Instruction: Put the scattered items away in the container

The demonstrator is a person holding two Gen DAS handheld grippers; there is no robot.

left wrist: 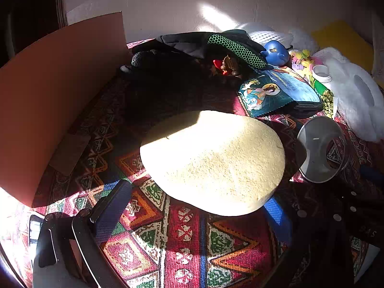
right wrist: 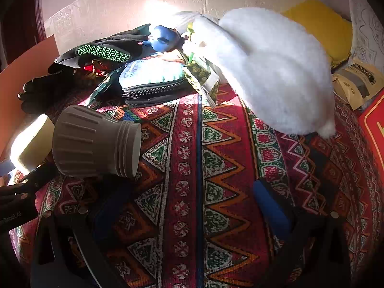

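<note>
My left tool point(left wrist: 192, 216) gapes around the sponge point(left wrist: 213, 160), not gripping; my right tool point(right wrist: 192, 206) gapes empty. Box point(left wrist: 55, 96) left of sponge. A shallow pinch could drop it.

cardboard box point(left wrist: 60, 100) | cut off left (interior unseen) | gloves point(left wrist: 168, 57) shadowed

Hard sunlight from the left blows out the near half of the cream foam pad point(left wrist: 213, 163) and a patch of wall point(left wrist: 216, 16) behind it, while the dark clothes point(left wrist: 168, 76) just beyond it sink into deep shadow, and fisheye bending curves and darkens both pictures' edges.
</note>
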